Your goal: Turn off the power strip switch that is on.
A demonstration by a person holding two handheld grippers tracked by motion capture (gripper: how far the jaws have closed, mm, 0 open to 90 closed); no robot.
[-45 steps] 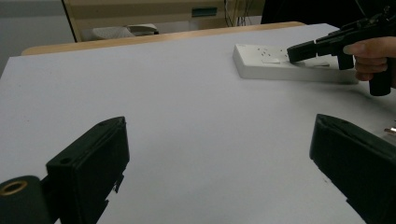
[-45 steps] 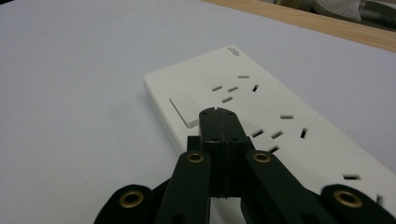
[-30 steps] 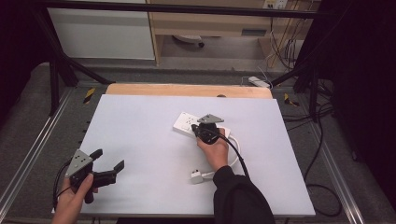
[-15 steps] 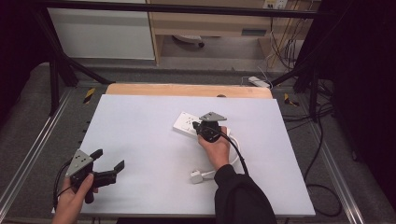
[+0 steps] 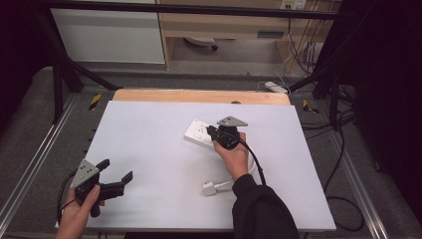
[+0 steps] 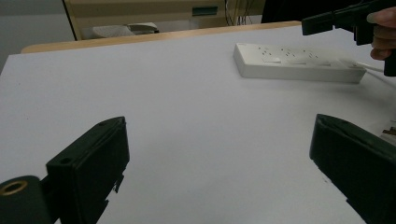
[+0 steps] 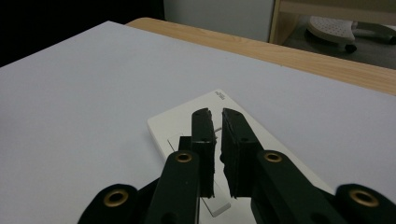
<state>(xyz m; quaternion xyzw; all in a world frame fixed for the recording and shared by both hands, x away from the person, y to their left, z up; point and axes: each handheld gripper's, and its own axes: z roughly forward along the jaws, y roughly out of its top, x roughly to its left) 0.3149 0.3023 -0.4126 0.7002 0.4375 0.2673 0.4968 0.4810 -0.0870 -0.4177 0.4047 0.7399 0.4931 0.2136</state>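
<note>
While the right gripper [image 7: 215, 122] hovers over the white plastic power strip [image 5: 200, 132], jaws just parting, nothing between | left gripper [image 5: 115, 174] spread, idle, well apart | advice: lower squarely onto the strip's switch.

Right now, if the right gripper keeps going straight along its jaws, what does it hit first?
The right gripper, jaws parted by a slit with nothing between them, points down at the white plastic power strip. It would likely meet the strip's top face first, though the remaining gap is unclear.
</note>
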